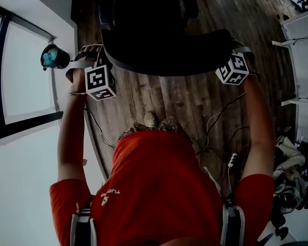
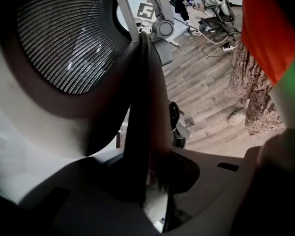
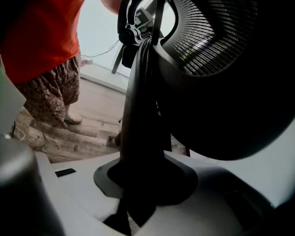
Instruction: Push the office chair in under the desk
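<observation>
The black office chair (image 1: 151, 27) stands in front of me on the wood floor, seat away from me and backrest toward me. In the head view my left gripper (image 1: 99, 61) is at the backrest's left end and my right gripper (image 1: 237, 56) at its right end. In the left gripper view the left gripper (image 2: 148, 177) is shut on the backrest's dark rim (image 2: 140, 107), beside its mesh (image 2: 69, 38). The right gripper (image 3: 142, 181) is likewise shut on the rim (image 3: 140, 97). No desk top shows clearly ahead of the chair.
A window wall (image 1: 20, 76) runs along the left, with a blue-green object (image 1: 54, 58) by it. Cables (image 1: 215, 122) lie on the floor near my feet. White desk legs (image 1: 300, 35) and a heap of belongings (image 1: 292, 173) are at the right.
</observation>
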Tool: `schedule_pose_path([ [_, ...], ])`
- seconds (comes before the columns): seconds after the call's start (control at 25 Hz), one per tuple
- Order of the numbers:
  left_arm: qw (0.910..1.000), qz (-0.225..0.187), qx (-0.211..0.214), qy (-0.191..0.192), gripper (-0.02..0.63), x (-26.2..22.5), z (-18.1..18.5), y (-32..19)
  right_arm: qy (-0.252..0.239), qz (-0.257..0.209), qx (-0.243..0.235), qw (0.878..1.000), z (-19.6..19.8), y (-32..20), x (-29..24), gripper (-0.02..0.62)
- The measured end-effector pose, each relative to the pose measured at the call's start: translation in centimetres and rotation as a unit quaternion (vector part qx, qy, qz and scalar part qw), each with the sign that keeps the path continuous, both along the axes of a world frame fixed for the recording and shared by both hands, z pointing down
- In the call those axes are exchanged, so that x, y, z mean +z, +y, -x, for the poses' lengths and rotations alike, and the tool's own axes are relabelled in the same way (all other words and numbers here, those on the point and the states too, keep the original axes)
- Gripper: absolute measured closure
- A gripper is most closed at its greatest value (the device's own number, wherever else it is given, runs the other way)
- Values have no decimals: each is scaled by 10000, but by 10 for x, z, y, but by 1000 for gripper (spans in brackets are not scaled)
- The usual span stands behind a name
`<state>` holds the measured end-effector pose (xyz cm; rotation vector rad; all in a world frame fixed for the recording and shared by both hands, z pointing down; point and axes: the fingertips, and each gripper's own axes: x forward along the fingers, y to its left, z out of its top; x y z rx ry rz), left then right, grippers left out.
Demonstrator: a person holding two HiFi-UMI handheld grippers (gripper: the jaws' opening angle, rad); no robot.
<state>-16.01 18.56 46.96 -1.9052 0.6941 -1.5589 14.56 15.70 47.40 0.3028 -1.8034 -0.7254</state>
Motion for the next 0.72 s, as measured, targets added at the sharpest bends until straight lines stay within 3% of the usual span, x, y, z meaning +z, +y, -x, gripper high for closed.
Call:
schedule_pose_path([
  [0.28,10000,-12,71,5,523,0,-3,-45,108,86,195,9997,-5,-51,2,485],
  [0.72,9997,-242,-3,38,515,-7,1,-125,107,131,119,9998,2,-135,0,485],
])
